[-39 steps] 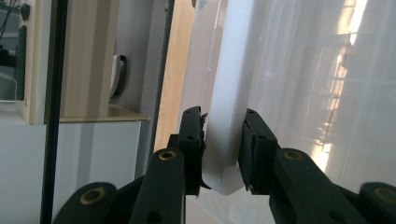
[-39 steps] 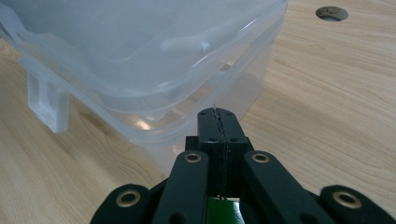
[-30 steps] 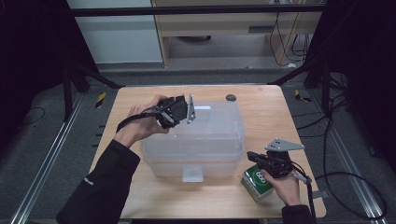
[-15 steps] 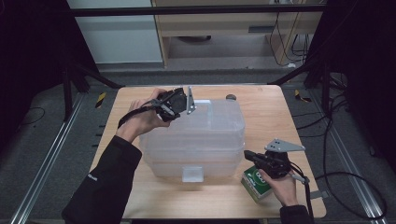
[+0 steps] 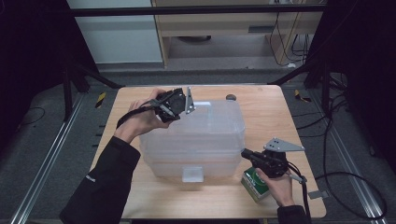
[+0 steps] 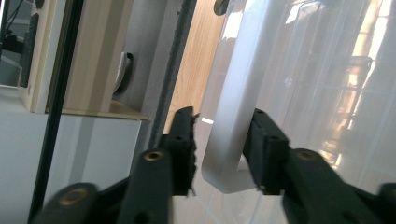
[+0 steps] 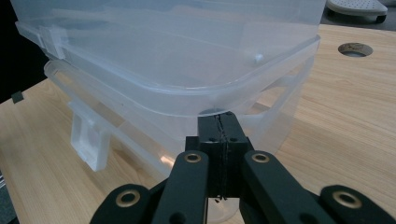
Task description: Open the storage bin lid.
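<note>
A clear plastic bin [image 5: 196,140] with a clear lid [image 7: 163,60] stands in the middle of the wooden table [image 5: 261,116]. My left gripper [image 5: 180,108] is at the bin's far left corner. Its jaws have just been opening and now straddle the lid's white latch [image 6: 233,116], with a gap on one side, so this gripper [image 6: 224,135] is open. My right gripper [image 7: 218,123] is shut with nothing in it, its tips [image 5: 245,154] at the bin's near right corner just under the lid's rim. That hand rests over a green box [image 5: 254,183].
Another white latch [image 5: 192,174] hangs on the bin's near side. A round dark hole [image 5: 230,97] sits in the tabletop behind the bin. Bare wood lies to the right of the bin. Cables trail on the floor at the right.
My left gripper has shifted slightly at the bin's far left corner. The right hand and gripper have stayed where they were.
</note>
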`<state>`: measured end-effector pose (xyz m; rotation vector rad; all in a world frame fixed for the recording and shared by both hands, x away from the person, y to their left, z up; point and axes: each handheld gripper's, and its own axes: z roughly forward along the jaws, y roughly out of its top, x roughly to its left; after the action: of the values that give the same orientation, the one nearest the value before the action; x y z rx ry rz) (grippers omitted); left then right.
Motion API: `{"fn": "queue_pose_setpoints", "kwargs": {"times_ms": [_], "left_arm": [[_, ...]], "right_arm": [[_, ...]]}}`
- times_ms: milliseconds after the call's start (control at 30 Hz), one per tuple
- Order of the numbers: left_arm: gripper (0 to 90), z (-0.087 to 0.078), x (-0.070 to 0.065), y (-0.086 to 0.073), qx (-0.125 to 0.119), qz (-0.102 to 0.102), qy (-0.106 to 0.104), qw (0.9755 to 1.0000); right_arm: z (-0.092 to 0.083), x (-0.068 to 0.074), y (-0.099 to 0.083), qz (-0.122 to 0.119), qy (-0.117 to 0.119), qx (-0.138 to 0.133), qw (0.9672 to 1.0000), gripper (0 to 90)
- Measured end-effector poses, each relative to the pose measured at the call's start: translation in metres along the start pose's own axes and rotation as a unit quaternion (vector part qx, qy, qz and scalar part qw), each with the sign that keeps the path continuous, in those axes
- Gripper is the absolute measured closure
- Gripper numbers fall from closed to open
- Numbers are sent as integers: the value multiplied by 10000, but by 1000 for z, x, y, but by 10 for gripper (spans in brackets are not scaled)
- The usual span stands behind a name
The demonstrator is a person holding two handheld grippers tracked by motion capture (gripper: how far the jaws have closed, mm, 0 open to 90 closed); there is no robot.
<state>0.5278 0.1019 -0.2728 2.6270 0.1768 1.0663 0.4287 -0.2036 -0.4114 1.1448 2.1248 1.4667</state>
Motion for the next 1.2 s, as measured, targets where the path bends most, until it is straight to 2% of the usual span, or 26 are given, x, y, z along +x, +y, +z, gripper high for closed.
{"fn": "queue_pose_setpoints", "kwargs": {"times_ms": [200, 267, 433, 567, 633, 667, 767, 800, 833, 867, 900, 967, 1033, 1067, 1100, 1133, 1167, 1200], "left_arm": [[531, -11, -3, -4, -136, -60, 15, 9999], [526, -17, -3, -9, -237, -201, 2, 9995], [516, -28, -4, -15, -398, -301, -14, 9988], [518, -35, -2, -22, -538, -541, -15, 9971], [522, -38, -1, -27, -656, -726, -69, 9952], [528, -38, -1, -27, -656, -726, -69, 9952], [548, -46, -1, -40, -908, -1142, -8, 9893], [556, -46, -1, -40, -908, -1142, -8, 9893], [565, -49, 1, -48, -1032, -1377, -4, 9851], [571, -49, 1, -48, -1032, -1377, -4, 9851], [582, -52, 2, -56, -1115, -1604, 19, 9807], [600, -53, 2, -64, -1170, -1804, 52, 9766], [622, -55, 1, -72, -1231, -2025, 106, 9715], [636, -55, 1, -72, -1231, -2025, 106, 9715], [647, -56, -1, -82, -1353, -2268, 115, 9644], [656, -57, -1, -87, -1402, -2382, 100, 9610], [675, -57, -1, -87, -1402, -2382, 100, 9610], [693, -59, -4, -96, -1492, -2567, 170, 9548]], "right_arm": [[0, 0, 0, 8, 11, 0, 10000, 900], [0, 0, -1, -3, 0, 27, 10000, 900], [0, 0, -1, -17, -16, 31, 10000, 900], [1, 0, -1, -42, -38, 33, 10000, 900], [1, 0, -1, -33, -29, 55, 10000, 900], [1, 0, -1, -33, -29, 55, 10000, 900], [1, 0, -1, -27, -27, 64, 10000, 900], [1, 0, -1, -27, -27, 64, 10000, 900], [1, 1, -1, -32, -34, 61, 10000, 900], [1, 1, -1, -32, -34, 61, 10000, 900], [1, 1, -1, -31, -53, 59, 10000, 900], [1, 1, -1, -42, -57, 64, 10000, 900], [1, 1, -1, -37, -49, 80, 9999, 900], [1, 1, -1, -32, -47, 84, 9999, 900], [2, 1, -1, -33, -48, 88, 9999, 900], [1, 1, -1, -35, -51, 85, 9999, 900], [1, 1, -1, -35, -51, 85, 9999, 900], [1, 1, -2, -57, -74, 71, 9999, 900]]}}
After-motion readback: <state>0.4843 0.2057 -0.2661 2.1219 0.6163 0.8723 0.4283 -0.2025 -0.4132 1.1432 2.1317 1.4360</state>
